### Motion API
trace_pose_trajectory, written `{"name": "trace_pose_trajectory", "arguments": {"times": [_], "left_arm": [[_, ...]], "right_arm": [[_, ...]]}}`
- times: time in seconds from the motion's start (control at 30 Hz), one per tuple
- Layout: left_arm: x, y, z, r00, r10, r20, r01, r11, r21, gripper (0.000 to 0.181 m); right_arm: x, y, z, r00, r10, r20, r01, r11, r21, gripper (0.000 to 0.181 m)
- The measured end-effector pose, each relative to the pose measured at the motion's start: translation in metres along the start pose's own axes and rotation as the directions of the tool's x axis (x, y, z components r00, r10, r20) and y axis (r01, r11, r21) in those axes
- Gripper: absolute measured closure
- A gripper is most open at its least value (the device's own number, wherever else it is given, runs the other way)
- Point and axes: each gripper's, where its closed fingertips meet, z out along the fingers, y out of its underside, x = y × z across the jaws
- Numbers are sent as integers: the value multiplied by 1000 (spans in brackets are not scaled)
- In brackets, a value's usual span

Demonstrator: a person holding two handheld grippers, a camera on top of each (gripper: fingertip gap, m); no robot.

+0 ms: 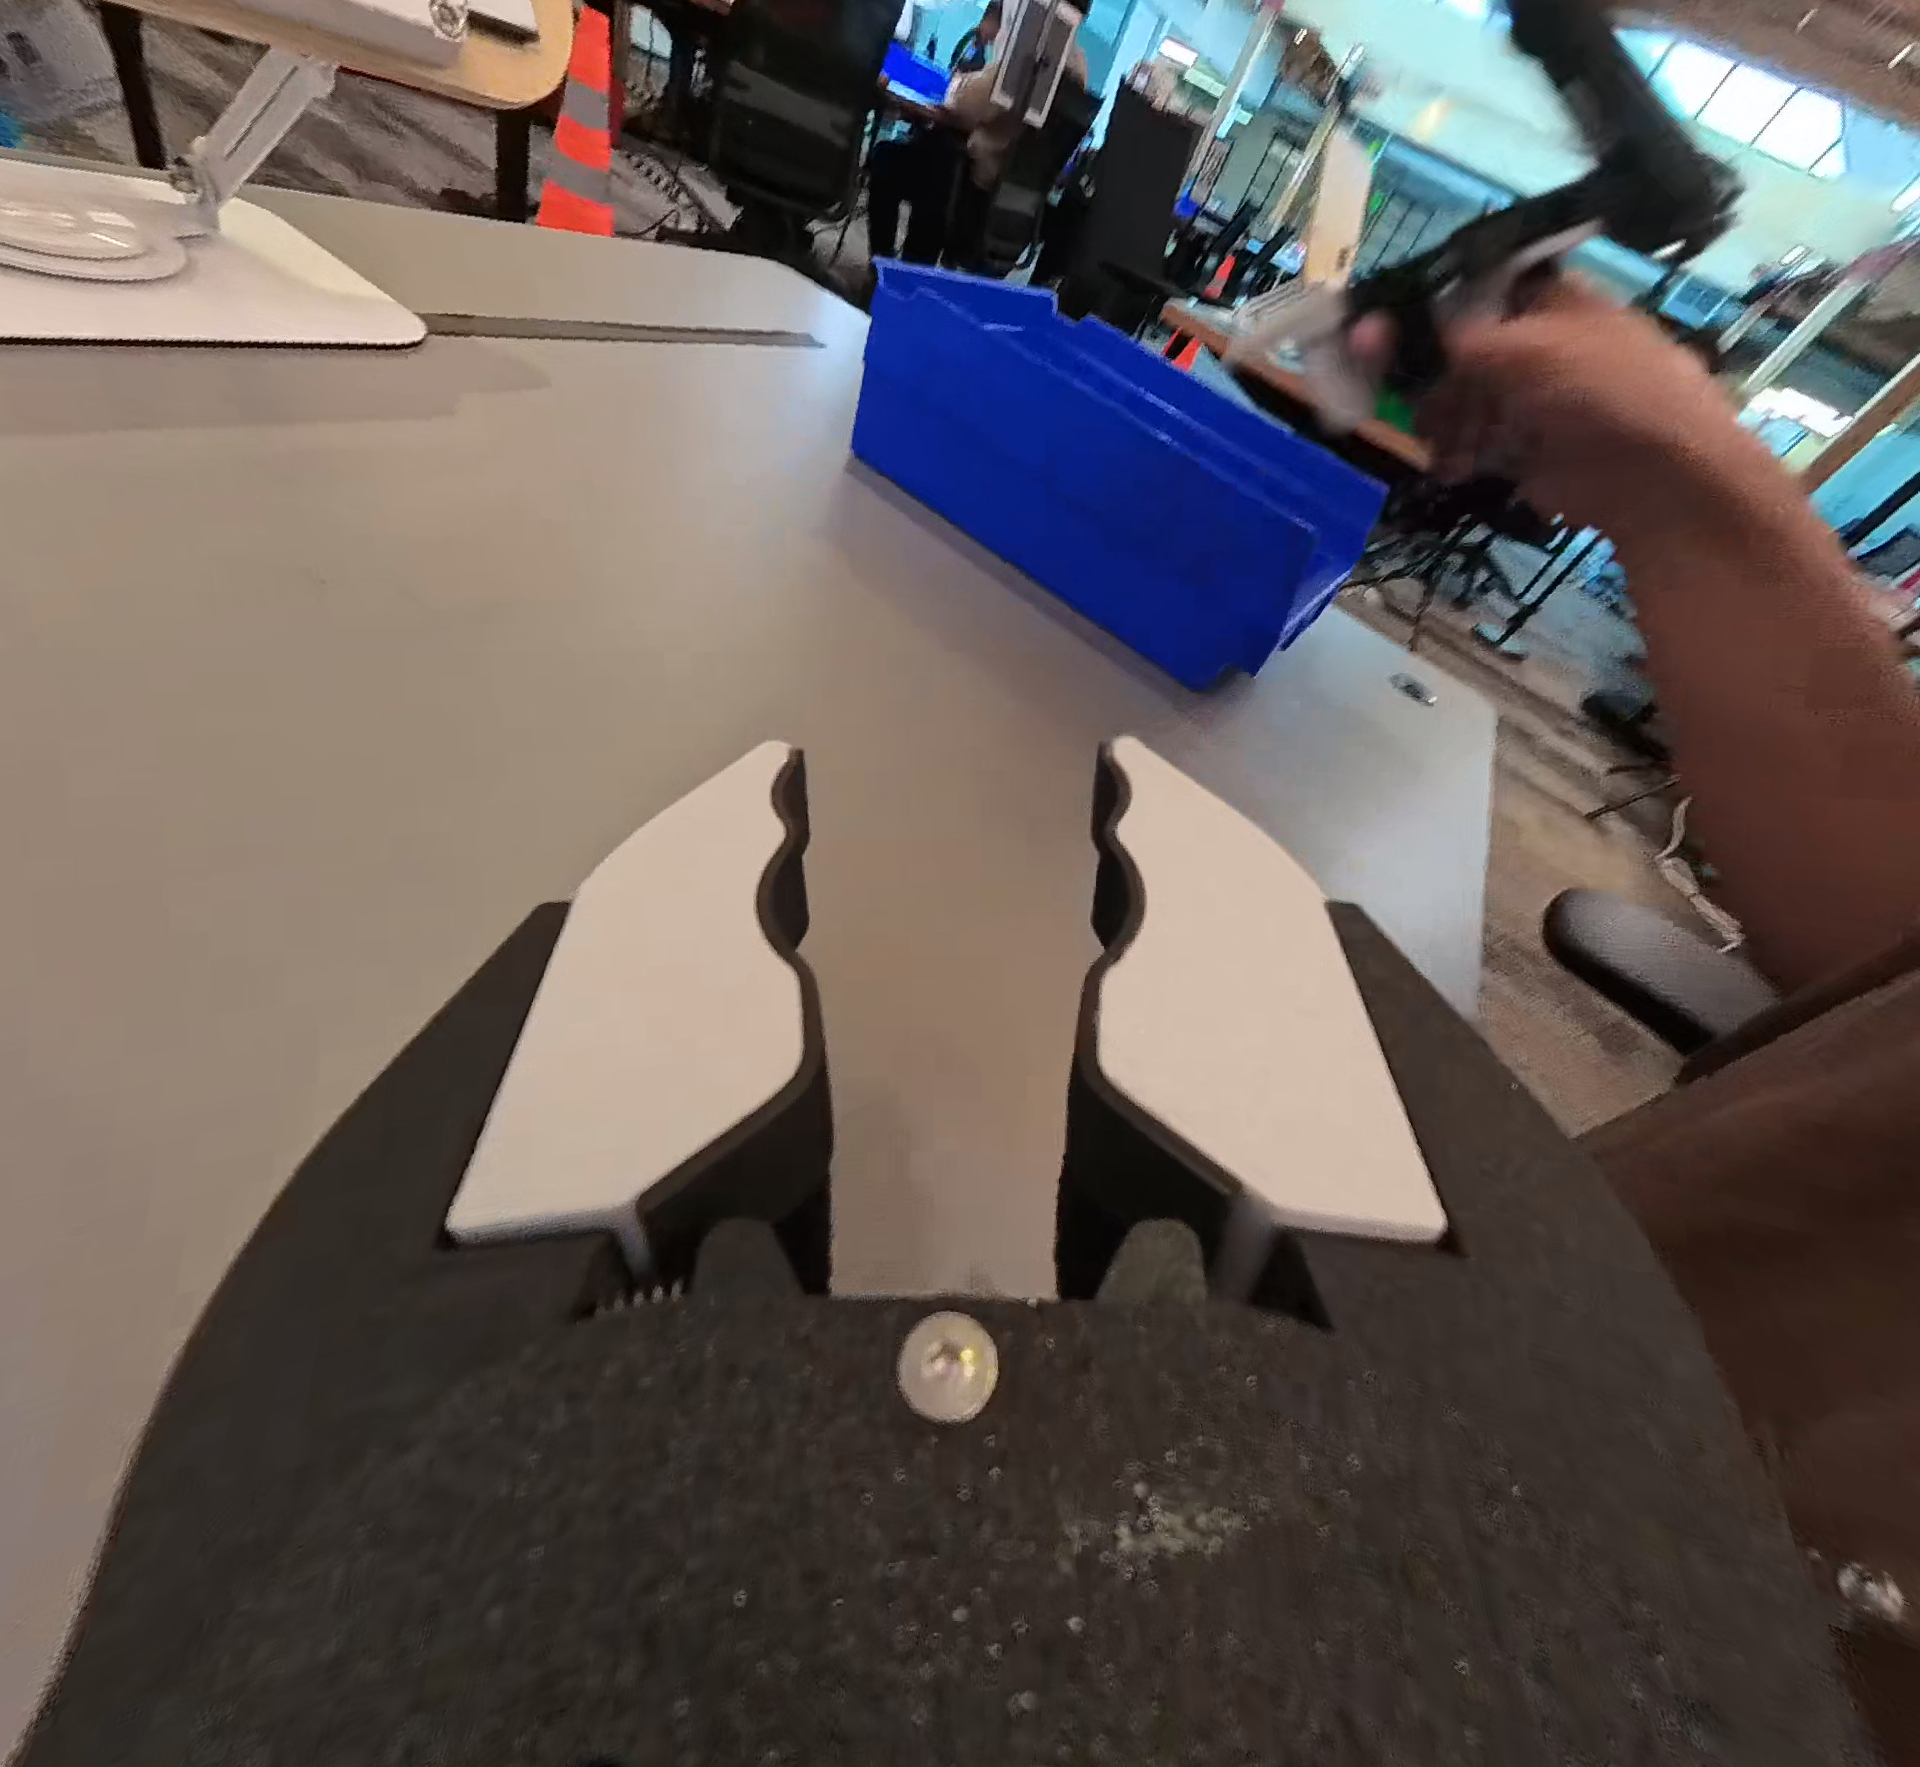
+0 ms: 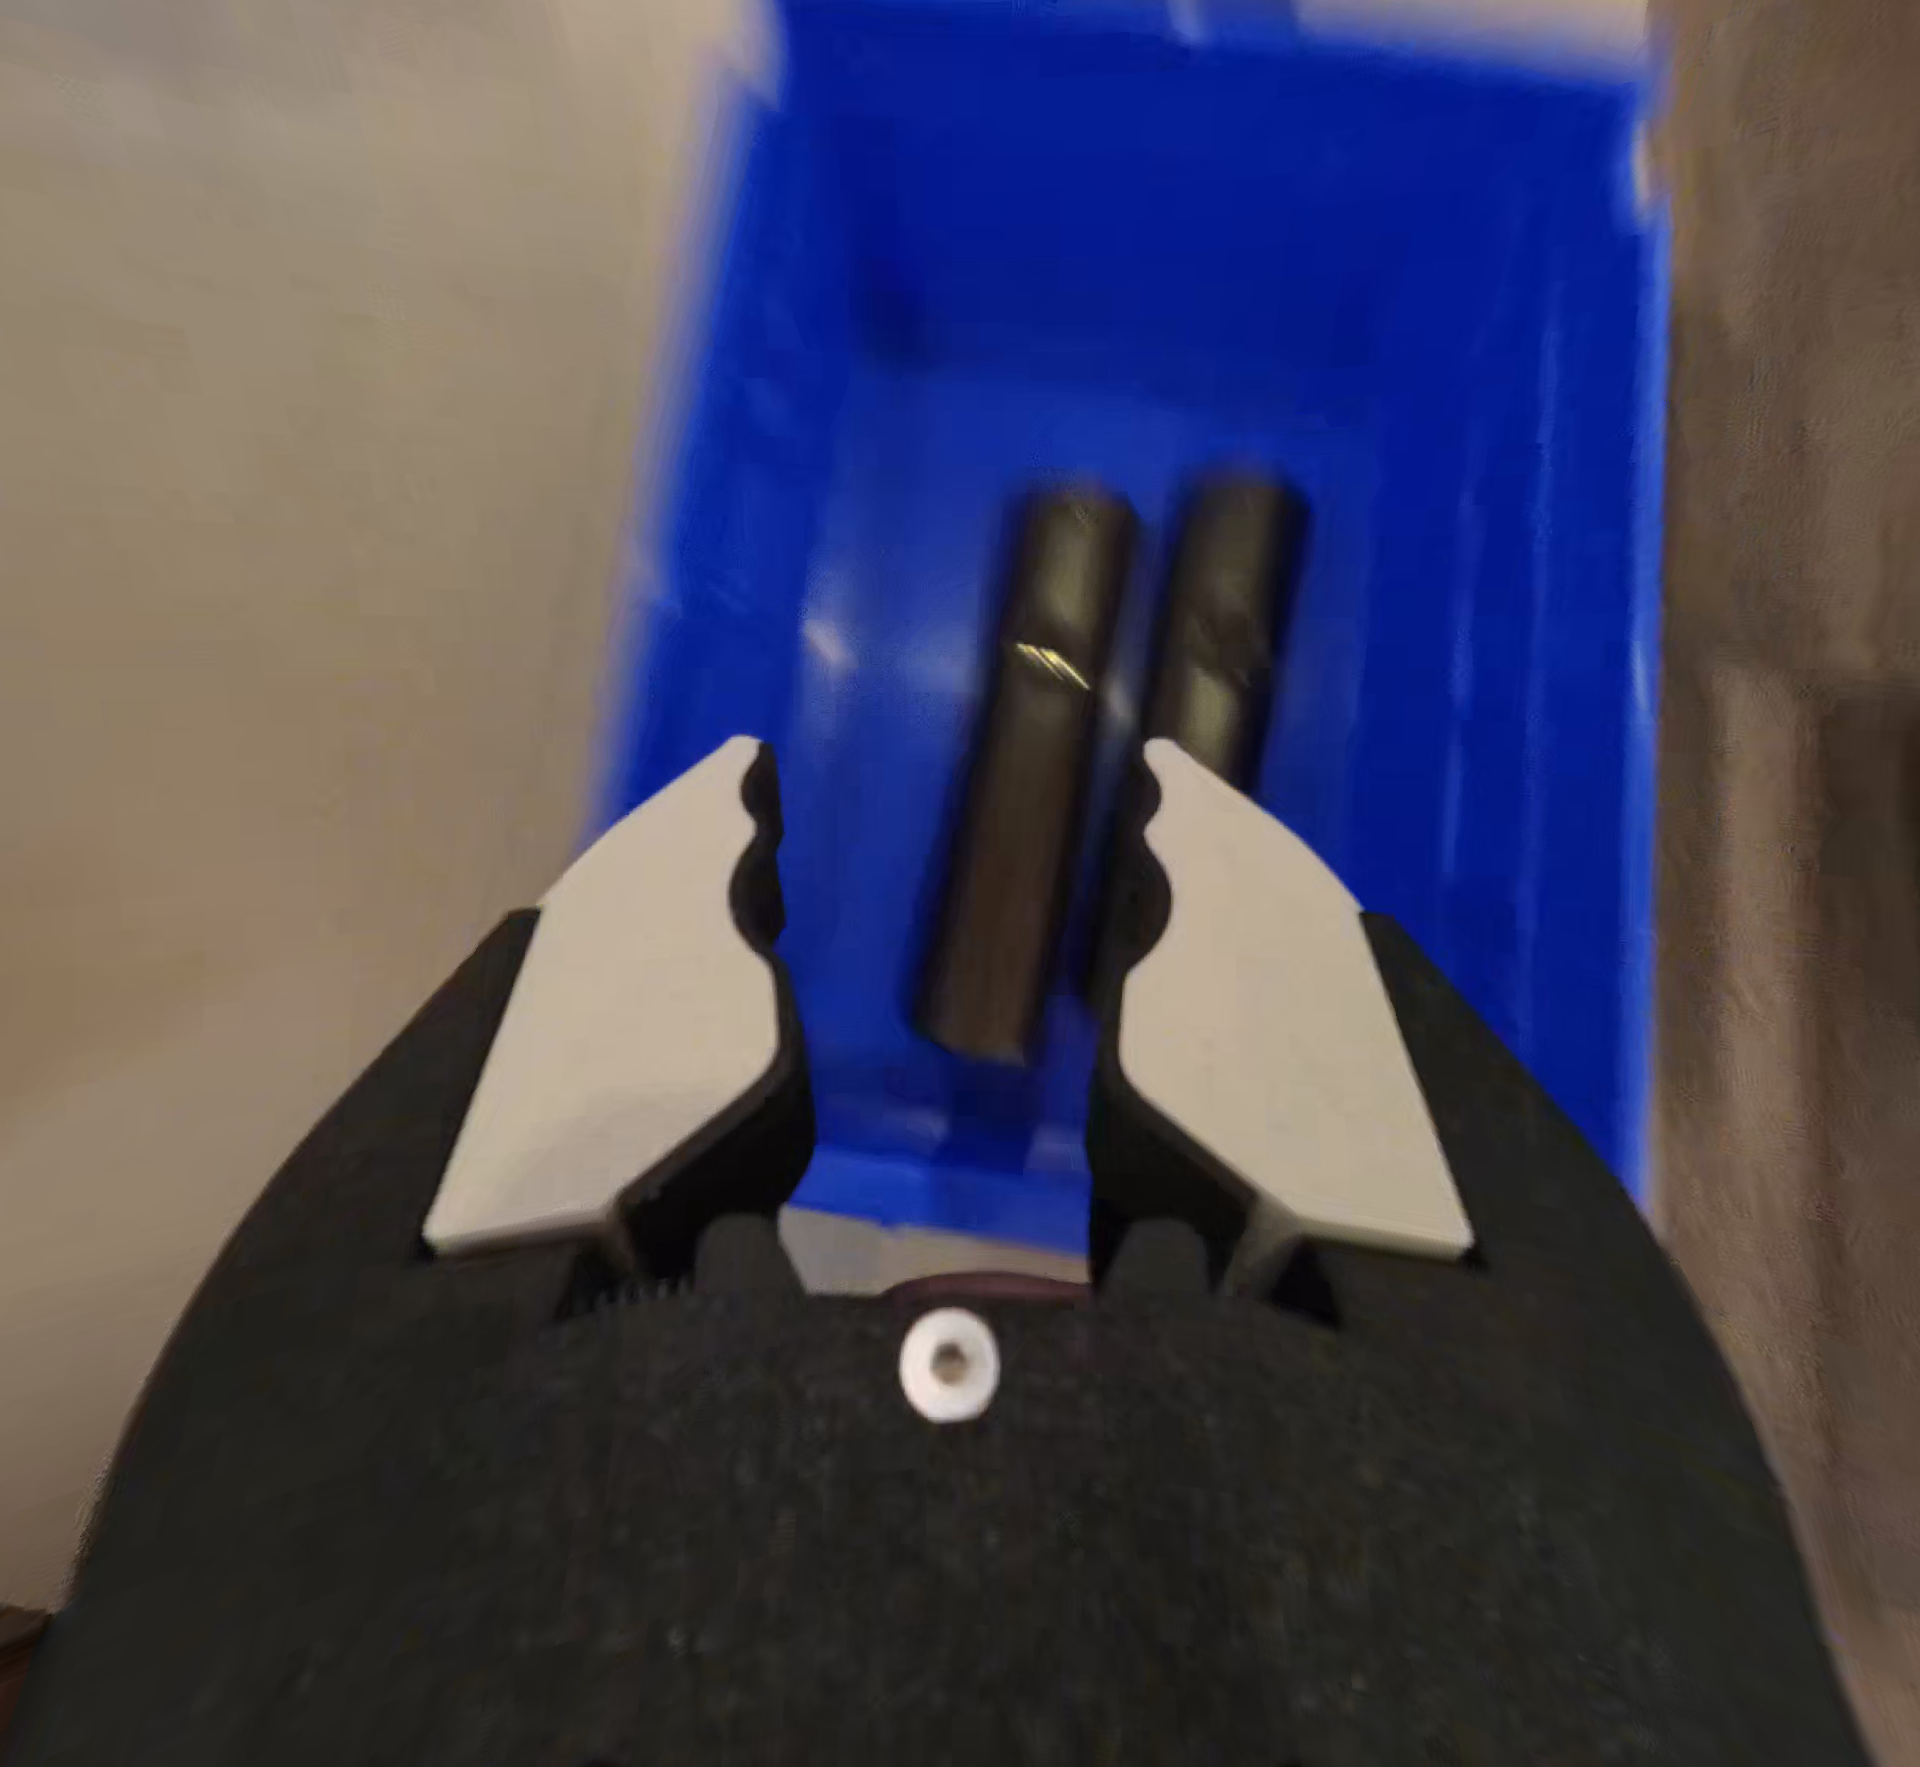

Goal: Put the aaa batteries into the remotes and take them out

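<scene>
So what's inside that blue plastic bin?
Two long black remotes lie side by side on the floor of the blue plastic bin. The right gripper's fingers cover the near end of one; no batteries show.

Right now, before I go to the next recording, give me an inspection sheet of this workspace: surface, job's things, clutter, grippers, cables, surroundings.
Surface: grey table, mostly bare near the left gripper.
Job's things: two black remotes and lie side by side in the blue bin; from the left wrist view the bin stands at the table's far right. Batteries: nothing seen.
Clutter: white stand base at far left; a small object near the right edge, too small to identify.
Grippers: left gripper open, empty, low over the table. Right gripper open, empty, above the bin, over the remotes; view blurred.
Cables: on the floor beyond the table, blurred.
Surroundings: orange cone, desks, black chairs, a seated person.
</scene>
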Motion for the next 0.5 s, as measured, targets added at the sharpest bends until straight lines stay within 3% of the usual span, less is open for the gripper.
{"name": "trace_pose_trajectory", "arguments": {"times": [0.07, 0.1, 0.2, 0.3, 0.5], "left_arm": [[-3, -3, -4, 999, 26, 33, -26, 999, -26, 128], [-3, -7, -8, 999, 25, 46, -24, 999, -28, 127], [3, -27, -23, 998, -14, 69, 14, 1000, 6, 126], [7, -45, -40, 994, -42, 97, 40, 999, 26, 124], [-36, -59, -88, 945, 14, 327, 27, 992, -121, 122]], "right_arm": [[-61, -43, -37, 965, -98, 242, 19, 951, 309, 126], [-97, -51, -51, 914, -164, 372, 6, 920, 393, 122], [-200, -35, -66, 669, -281, 688, -37, 912, 408, 116], [-266, -2, -51, 509, -314, 801, -21, 926, 377, 117], [-310, 33, -13, 467, -442, 766, 135, 891, 433, 122]]}}
